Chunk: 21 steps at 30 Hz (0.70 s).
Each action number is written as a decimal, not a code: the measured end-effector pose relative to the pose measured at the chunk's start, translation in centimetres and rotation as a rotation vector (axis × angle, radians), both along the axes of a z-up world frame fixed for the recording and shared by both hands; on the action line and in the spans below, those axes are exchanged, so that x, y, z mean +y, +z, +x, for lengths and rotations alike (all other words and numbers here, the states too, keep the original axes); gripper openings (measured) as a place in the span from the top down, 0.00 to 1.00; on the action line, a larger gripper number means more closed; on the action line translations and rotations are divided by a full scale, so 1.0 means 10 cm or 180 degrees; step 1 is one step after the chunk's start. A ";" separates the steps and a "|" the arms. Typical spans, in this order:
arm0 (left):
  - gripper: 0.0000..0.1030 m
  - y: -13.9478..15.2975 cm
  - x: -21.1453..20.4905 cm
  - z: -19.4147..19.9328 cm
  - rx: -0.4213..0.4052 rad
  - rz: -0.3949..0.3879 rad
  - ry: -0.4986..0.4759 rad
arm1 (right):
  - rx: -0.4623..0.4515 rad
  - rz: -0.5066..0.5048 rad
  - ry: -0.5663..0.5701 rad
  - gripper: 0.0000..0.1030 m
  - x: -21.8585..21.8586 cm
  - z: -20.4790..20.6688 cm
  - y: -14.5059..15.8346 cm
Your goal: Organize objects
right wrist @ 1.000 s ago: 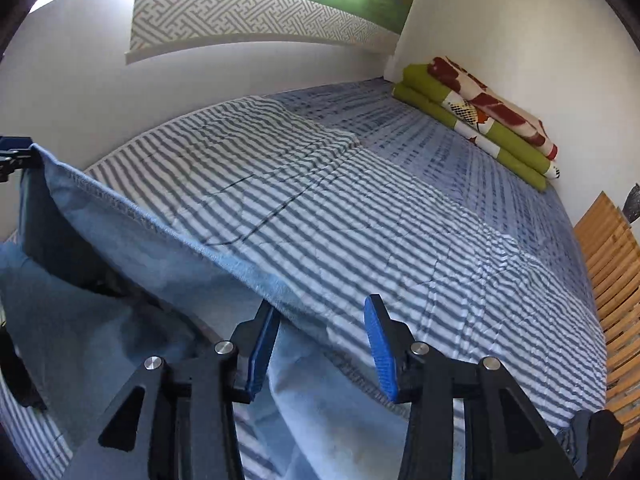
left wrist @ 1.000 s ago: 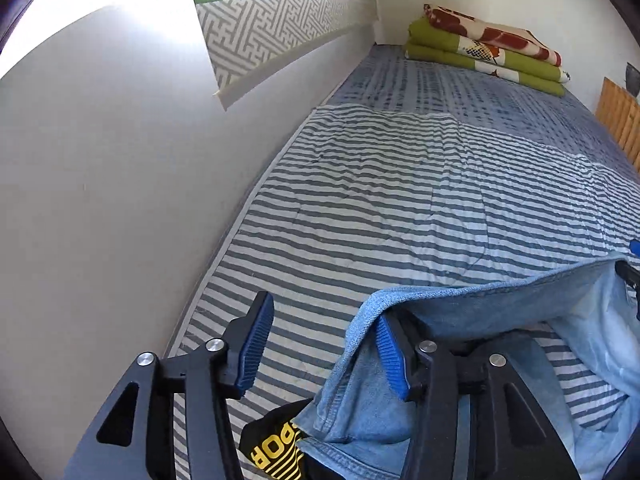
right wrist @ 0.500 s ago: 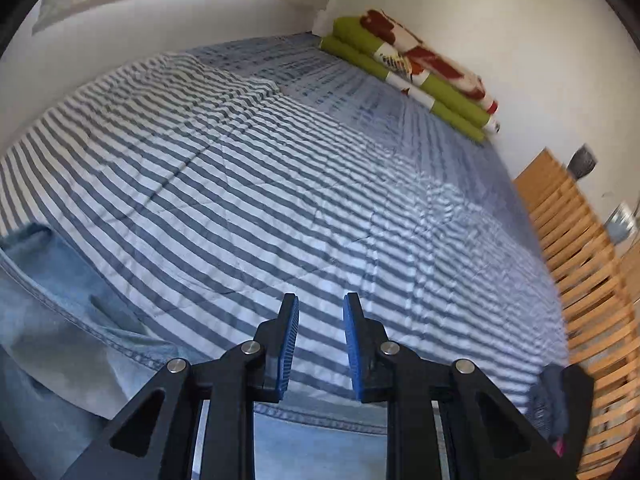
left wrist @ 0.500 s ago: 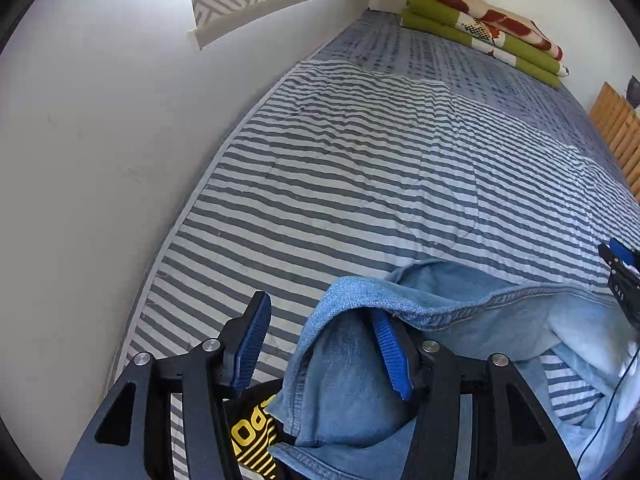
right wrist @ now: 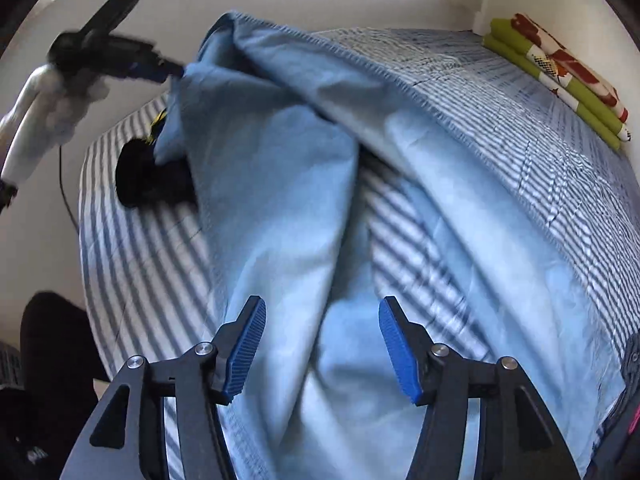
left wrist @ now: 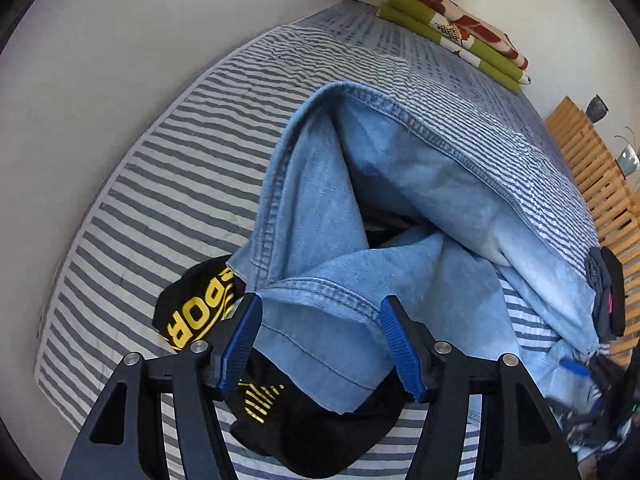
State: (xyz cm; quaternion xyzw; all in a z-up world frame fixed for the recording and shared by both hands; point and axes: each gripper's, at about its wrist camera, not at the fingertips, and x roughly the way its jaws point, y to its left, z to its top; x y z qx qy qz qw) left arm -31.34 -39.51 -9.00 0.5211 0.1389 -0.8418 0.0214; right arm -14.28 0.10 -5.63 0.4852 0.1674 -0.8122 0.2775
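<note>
Left gripper (left wrist: 322,338): jaws apart and opening. A hemmed fold of the jeans (left wrist: 360,200) lies between the blue pads; the denim fills most of the gap, and the right-hand pad touches it at the hem, but no clamping is evident.

Right gripper (right wrist: 322,344): jaws apart and opening. Pale denim passes under and between the pads without visible pressing; this view is motion-blurred.

Jeans: spread over the striped bedcover (left wrist: 168,184), occupying the centre and lower right of the left wrist view. One long seamed edge is raised and runs from upper centre toward the right edge of the frame. In the right wrist view the jeans (right wrist: 280,184) fill the centre, rising to a peak at upper centre.

Black shirt with yellow lettering (left wrist: 192,312): lies on the bedcover at lower left of the left wrist view, partly under the jeans and below the left gripper.

Folded green and red blanket (left wrist: 460,32): upper right, at the far end of the bed against the wall.

Wooden slats (left wrist: 592,184): right edge of frame, beside the bed.

In the right wrist view, upper left, the other gripper meets the denim peak; a white sleeve (right wrist: 44,120) is behind it.
</note>
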 end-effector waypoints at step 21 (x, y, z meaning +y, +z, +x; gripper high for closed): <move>0.95 0.54 0.33 0.60 0.0367 -0.0091 0.0270 | 0.0386 0.0530 -0.0213 0.94 0.48 1.02 0.06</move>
